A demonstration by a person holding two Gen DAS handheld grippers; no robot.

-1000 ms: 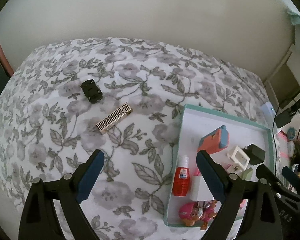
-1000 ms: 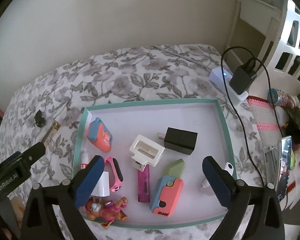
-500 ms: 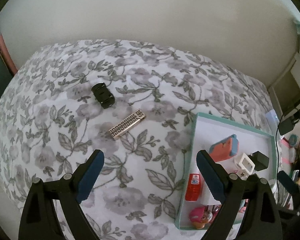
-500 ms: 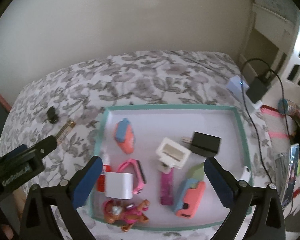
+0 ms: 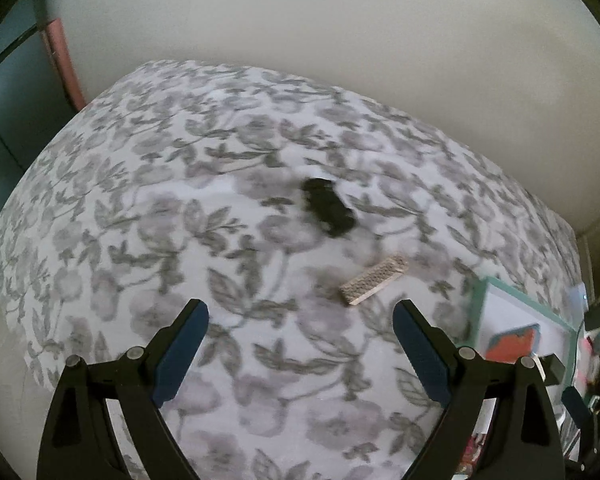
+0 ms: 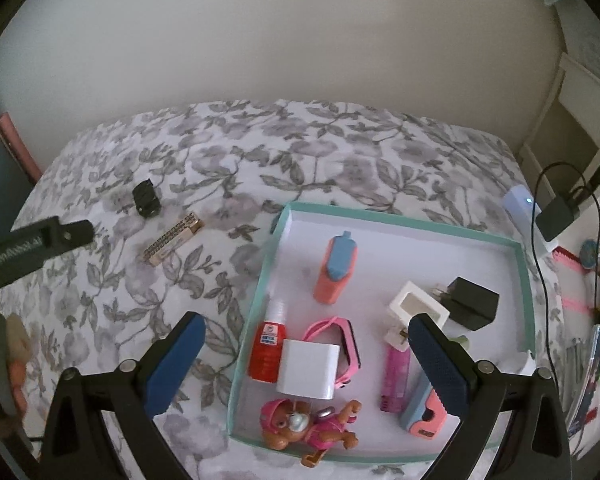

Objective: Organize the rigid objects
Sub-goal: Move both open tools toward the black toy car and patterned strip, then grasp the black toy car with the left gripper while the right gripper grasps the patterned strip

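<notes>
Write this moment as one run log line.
left gripper: open, empty | right gripper: open, empty | black clip, patterned bar: outside tray

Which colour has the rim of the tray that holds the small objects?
The tray has a teal green rim around a white floor. The right wrist view shows it best.

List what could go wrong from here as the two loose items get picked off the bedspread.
The patterned bar lies flat on the soft floral bedspread, so fingers may snag cloth. The small black piece sits close beside it and could get knocked. The tray is crowded; a drop may land on other items.
</notes>
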